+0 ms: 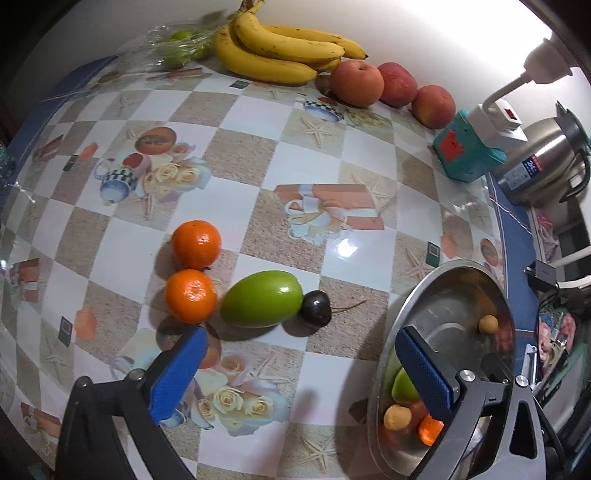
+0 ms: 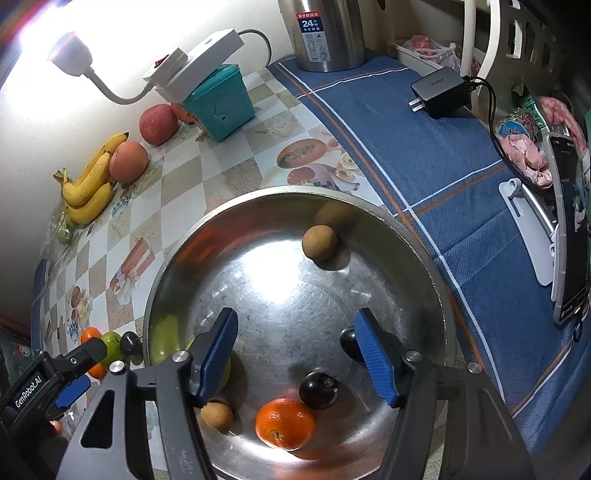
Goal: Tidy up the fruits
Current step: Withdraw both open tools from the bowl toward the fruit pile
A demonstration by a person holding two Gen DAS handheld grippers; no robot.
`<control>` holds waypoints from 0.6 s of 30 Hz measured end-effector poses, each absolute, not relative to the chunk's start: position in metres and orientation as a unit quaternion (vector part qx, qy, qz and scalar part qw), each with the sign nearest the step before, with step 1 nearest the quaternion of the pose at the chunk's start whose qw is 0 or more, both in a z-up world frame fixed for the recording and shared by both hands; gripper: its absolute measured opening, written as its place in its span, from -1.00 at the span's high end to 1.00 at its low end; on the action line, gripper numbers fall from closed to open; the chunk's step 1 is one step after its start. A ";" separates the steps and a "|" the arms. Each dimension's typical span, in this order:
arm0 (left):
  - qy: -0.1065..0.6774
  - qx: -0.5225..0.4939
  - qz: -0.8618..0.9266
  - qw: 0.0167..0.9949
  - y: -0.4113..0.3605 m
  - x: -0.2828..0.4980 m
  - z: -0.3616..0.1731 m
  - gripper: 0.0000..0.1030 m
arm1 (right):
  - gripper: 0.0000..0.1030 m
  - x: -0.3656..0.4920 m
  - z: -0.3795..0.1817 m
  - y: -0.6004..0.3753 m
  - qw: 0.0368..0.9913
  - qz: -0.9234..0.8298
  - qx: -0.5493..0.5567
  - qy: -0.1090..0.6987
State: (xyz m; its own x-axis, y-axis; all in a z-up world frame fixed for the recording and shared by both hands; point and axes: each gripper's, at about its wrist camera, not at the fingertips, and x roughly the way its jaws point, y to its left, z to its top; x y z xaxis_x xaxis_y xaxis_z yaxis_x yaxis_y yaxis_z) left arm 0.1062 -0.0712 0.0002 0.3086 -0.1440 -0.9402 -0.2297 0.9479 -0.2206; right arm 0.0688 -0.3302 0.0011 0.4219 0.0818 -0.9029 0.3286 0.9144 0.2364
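Note:
On the patterned table lie two oranges, a green mango-like fruit and a dark cherry in a row. My left gripper is open and empty just in front of them. A steel bowl holds an orange, a dark plum, two brown round fruits and a green fruit partly hidden behind a finger. My right gripper is open and empty above the bowl. The bowl also shows in the left wrist view.
Bananas and three apples lie along the wall, with bagged green fruit. A teal box with a white power strip, a steel thermos, a black charger and a phone on a stand stand around.

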 end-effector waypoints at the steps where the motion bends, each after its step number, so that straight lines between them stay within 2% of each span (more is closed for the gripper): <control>1: 0.588 -0.159 0.029 0.793 -0.070 0.106 0.000 -1.00 | -0.37 0.069 0.001 -0.329 0.821 -0.076 0.191 0.532; 7: 0.592 -0.163 0.039 0.788 -0.067 0.105 -0.005 -1.00 | -0.42 0.070 -0.001 -0.325 0.822 -0.074 0.182 0.535; 9: 0.592 -0.161 0.039 0.789 -0.067 0.105 -0.004 -1.00 | -0.68 0.070 -0.002 -0.324 0.822 -0.075 0.179 0.536; 17: 0.592 -0.157 0.040 0.790 -0.067 0.104 -0.005 -1.00 | -0.69 0.071 -0.001 -0.322 0.826 -0.071 0.170 0.533; 18: 0.591 -0.156 0.041 0.790 -0.066 0.104 -0.004 -1.00 | -0.75 0.072 -0.001 -0.321 0.827 -0.072 0.168 0.532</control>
